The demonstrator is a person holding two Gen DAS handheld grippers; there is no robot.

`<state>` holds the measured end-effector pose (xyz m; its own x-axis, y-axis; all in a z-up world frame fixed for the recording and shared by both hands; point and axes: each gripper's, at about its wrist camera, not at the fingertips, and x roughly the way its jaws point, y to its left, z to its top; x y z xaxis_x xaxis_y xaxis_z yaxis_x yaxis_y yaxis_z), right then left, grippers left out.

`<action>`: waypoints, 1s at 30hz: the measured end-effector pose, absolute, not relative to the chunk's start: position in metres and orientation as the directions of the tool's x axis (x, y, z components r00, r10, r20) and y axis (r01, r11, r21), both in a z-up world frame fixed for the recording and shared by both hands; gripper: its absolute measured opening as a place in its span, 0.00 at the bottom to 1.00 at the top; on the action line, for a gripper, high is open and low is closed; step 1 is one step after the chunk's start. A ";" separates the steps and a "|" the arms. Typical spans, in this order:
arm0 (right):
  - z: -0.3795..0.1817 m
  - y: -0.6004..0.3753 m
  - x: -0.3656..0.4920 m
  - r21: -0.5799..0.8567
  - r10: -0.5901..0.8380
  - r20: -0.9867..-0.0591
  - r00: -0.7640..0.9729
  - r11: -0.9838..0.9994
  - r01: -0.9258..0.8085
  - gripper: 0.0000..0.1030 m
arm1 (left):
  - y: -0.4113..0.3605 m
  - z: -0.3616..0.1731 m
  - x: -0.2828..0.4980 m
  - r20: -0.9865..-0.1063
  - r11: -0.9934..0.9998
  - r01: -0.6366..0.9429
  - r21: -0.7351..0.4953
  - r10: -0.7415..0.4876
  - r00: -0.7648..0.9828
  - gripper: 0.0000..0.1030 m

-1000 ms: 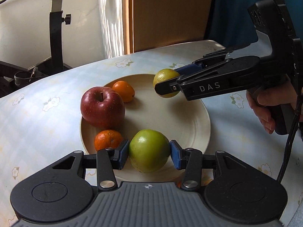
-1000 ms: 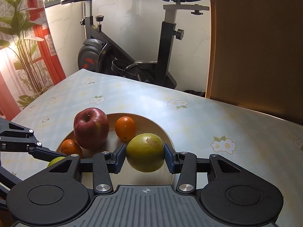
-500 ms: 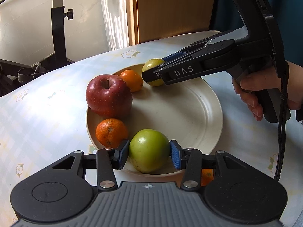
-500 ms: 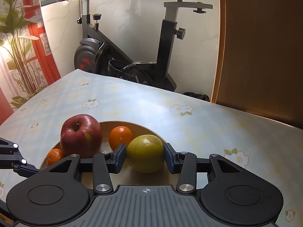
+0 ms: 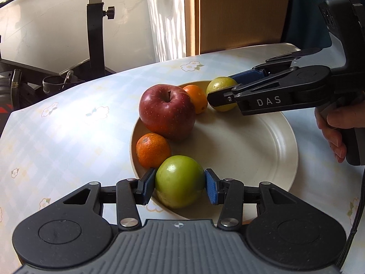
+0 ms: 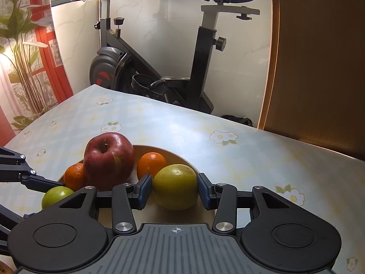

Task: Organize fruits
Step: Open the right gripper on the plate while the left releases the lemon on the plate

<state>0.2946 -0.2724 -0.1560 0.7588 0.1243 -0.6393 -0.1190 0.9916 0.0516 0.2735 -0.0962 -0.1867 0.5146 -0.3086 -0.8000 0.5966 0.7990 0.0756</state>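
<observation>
A cream plate [image 5: 251, 141] holds a red apple [image 5: 167, 111], two small oranges [image 5: 153, 150] [image 5: 196, 98] and two green fruits. My left gripper [image 5: 179, 186] is shut on a green apple [image 5: 179, 183] at the plate's near rim, beside the near orange. My right gripper [image 6: 174, 190] is shut on a yellow-green fruit [image 6: 175, 186] at the plate's far side, next to the far orange [image 6: 151, 163]. The right gripper also shows in the left wrist view [image 5: 222, 91], the left one in the right wrist view [image 6: 34, 180].
The plate stands on a table with a pale blue flowered cloth [image 5: 68, 137]. An exercise bike [image 6: 159, 68] stands beyond the table's far edge. A wooden panel [image 6: 319, 68] is at the right. A plant [image 6: 20, 45] is at the left.
The right gripper has carried the yellow-green fruit to the plate's far side beside the orange. The left gripper with the green apple has shifted slightly toward the near orange.
</observation>
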 end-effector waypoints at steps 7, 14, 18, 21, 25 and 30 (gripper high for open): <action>-0.154 -0.271 0.292 0.051 0.130 -0.631 0.765 0.991 -0.126 0.39 | -0.096 -0.187 0.280 -0.790 0.792 0.596 0.133 -0.278 0.546 0.48; -0.151 -0.267 0.290 0.046 0.128 -0.626 0.769 0.991 -0.128 0.41 | -0.090 -0.189 0.291 -0.787 0.810 0.572 0.131 -0.266 0.557 0.48; -0.151 -0.267 0.288 0.052 0.129 -0.629 0.767 0.991 -0.123 0.41 | -0.087 -0.188 0.291 -0.785 0.818 0.565 0.107 -0.279 0.553 0.48; -0.148 -0.268 0.286 0.053 0.123 -0.628 0.768 0.992 -0.116 0.42 | -0.085 -0.187 0.291 -0.792 0.824 0.562 0.075 -0.293 0.535 0.53; -0.142 -0.271 0.281 0.064 0.121 -0.620 0.775 0.993 -0.104 0.42 | -0.082 -0.184 0.286 -0.790 0.821 0.567 0.058 -0.310 0.529 0.58; -0.132 -0.273 0.268 0.068 0.117 -0.608 0.785 0.993 -0.095 0.42 | -0.075 -0.176 0.280 -0.779 0.826 0.562 0.038 -0.327 0.535 0.58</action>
<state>0.2678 -0.2729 -0.1320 0.7851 0.1167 -0.6082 -0.0948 0.9932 0.0683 0.2801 -0.0754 -0.1763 0.5347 -0.3275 -0.7790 0.5621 0.8262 0.0385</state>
